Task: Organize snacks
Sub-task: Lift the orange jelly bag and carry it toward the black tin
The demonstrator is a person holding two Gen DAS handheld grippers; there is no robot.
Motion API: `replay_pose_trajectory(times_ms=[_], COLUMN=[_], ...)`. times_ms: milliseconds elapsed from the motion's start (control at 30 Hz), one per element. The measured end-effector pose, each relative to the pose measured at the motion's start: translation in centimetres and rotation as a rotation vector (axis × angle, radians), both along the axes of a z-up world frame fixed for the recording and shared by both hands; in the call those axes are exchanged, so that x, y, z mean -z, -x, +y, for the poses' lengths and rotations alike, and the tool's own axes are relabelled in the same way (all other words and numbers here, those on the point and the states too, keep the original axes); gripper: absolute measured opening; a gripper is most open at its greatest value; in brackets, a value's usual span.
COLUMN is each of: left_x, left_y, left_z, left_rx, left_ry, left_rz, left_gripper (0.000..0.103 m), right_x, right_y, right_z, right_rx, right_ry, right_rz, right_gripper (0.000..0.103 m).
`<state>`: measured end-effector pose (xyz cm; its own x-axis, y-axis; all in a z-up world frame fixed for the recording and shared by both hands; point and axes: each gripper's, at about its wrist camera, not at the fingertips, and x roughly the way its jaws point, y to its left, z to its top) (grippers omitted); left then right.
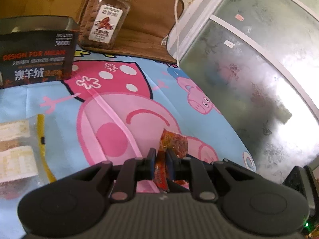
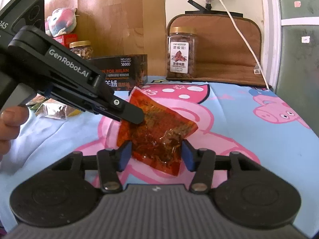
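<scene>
Looking along my left gripper [image 1: 161, 162], the jaws are pinched narrow on the edge of a red snack packet [image 1: 173, 143], which sticks up between the blue pads above the cartoon-pig cloth [image 1: 111, 119]. Toward the cloth's far left corner stands a dark box [image 1: 35, 53], and at the far edge, on a brown mat [image 1: 139, 37], a gold-lidded jar of nuts [image 1: 105, 20]. At the left edge lie clear bags of wafers [image 1: 18, 149] (blurred, so I cannot say more).

Looking along my right gripper [image 2: 156, 155], the same red snack packet [image 2: 157, 131] hangs over the middle of the cloth [image 2: 239, 139]. My blue pads sit against its lower sides, about half open, gripping it across its width. My left gripper [image 2: 130, 115] comes in from the left and clamps the packet's upper left edge. My hand [image 2: 10, 123] shows at the left border. The jar [image 2: 180, 53] and box [image 2: 127, 69] stand at the far edge; small wrapped snacks [image 2: 53, 109] lie near the left edge.
</scene>
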<state>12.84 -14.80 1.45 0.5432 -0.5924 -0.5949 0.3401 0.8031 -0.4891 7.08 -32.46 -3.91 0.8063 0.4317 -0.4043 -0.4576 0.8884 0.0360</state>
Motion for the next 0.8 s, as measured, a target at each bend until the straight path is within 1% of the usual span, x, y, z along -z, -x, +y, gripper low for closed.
replay_pose_trajectory(times_ms=[100,233,333,433,500,567,667,733,800], left_x=[-0.6,-2.9,-4.9,-6.9,-8.2,-9.1,-9.9,-9.9,-9.4], left_y=[0.4,0.8,0.3,-0.9,-1.9,-2.8,-4.5,-5.6,-7.0], left_z=[1.2,3.8,6.5,9.2,10.9,12.5,15.1,16.8,18.1], left_rx=[-0.016,-0.066,-0.121,-0.17,-0.209,-0.247,-0.312,-0.356,-0.396], left_ry=[0.028,0.049,0.06,0.053,0.04,0.027,0.011,0.002,-0.034], left_rz=[-0.017,-0.086,-0.13,-0.169,-0.204,-0.228,-0.238,-0.232,-0.227], left_gripper=[0.012,0.012,0.012,0.012,0.012,0.012,0.012,0.012,0.012], right_x=[-0.4,-2.5,-4.4,-6.2,-7.5,-8.6,-9.8,-10.1,-10.0], right_y=[0.1,-0.6,-2.3,-4.2,-6.0,-7.6,-10.4,-12.2,-13.6], right_z=[0.6,2.2,4.2,7.1,9.1,10.7,13.8,16.1,18.3], right_rx=[-0.005,-0.048,-0.103,-0.154,-0.185,-0.213,-0.259,-0.287,-0.31], right_ry=[0.006,0.022,0.019,0.043,0.041,0.018,0.003,0.003,0.006], right_rz=[-0.013,-0.062,-0.096,-0.154,-0.179,-0.178,-0.166,-0.156,-0.14], right_gripper=[0.054,0.054,0.054,0.055,0.055,0.055,0.055,0.055,0.056])
